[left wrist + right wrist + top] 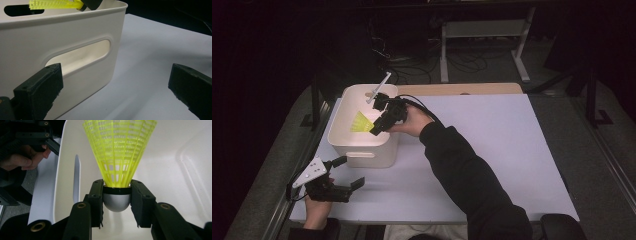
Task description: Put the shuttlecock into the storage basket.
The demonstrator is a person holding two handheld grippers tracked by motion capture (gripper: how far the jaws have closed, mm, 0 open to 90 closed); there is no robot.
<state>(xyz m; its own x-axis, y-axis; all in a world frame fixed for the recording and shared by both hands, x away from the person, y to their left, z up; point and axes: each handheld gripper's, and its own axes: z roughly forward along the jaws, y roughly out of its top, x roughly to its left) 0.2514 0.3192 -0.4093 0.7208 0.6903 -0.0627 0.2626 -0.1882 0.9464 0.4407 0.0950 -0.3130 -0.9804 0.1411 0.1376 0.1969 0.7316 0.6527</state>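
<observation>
High view, right arm reaching over white bin (362,150), right gripper (377,129) fingers pinching yellow shuttlecock (361,122), left gripper (354,172) fingers spread

A yellow mesh-skirted plastic shuttlecock (119,152) with a smooth silvery cap is showing a slight sheen. The cream rectangular plastic bin (75,30) is looking smooth and satiny, the pale tabletop (492,140) matt.

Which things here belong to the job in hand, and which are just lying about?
In the job:
- yellow shuttlecock, clamped by its cork in the right claw
- white bin below it

Lying about:
- left claw, open on the table
- wooden board
</observation>
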